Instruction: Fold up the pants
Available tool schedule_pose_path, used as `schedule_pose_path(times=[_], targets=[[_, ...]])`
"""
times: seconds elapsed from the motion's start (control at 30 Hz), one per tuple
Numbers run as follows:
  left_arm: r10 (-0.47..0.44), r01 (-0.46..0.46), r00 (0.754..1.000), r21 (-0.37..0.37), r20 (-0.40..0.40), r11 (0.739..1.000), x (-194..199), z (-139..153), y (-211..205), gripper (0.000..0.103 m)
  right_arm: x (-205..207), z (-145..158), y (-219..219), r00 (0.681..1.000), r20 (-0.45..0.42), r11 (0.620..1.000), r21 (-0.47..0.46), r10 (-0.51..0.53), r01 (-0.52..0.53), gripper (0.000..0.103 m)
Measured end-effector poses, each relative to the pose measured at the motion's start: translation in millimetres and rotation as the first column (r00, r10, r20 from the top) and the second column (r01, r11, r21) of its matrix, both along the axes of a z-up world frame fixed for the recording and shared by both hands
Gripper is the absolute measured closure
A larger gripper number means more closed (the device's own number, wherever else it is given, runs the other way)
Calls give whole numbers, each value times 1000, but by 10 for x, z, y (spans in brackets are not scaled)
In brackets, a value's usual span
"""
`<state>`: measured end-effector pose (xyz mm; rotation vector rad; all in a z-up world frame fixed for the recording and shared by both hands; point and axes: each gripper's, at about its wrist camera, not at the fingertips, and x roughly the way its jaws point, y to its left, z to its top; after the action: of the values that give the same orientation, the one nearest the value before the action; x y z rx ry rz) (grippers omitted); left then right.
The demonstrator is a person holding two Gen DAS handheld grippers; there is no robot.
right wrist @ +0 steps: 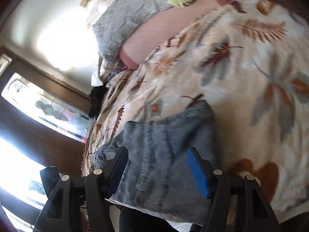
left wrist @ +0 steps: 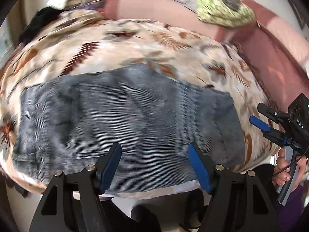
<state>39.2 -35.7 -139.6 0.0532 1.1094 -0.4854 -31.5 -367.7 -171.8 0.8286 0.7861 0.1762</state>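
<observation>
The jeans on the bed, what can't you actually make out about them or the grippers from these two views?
- Jeans, left wrist view: motion blur smears seams and pockets, so the number of folded layers is unclear.
- Jeans' near edge, both views: hidden behind the left gripper and right gripper.
- Black item on the floral bedspread: too blurred to identify.
- Hand: cut off by the frame edge.

White letters "DAS" on the black body of the right gripper (left wrist: pixel 259 118), at the right edge of the left wrist view, no other readable text
</observation>
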Motion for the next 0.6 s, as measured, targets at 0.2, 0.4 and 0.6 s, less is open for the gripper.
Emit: schedule_pose_path(times=[0.2, 0.4, 0.6], targets=[[-116, 116, 993, 34, -5, 993, -170, -119, -495, 31, -234, -346, -365, 998, 1, 989, 129, -67, 66, 36], [-141, 137, 990, 108, 25, 985, -143, -170, -748, 31, 45, -257, -348, 998, 40, 982, 188, -43, 35, 36], [-189, 174, 980, 182, 68, 968, 122, -100, -1053, 31, 256, -391, -382, 999, 28, 957, 288, -42, 32, 36]])
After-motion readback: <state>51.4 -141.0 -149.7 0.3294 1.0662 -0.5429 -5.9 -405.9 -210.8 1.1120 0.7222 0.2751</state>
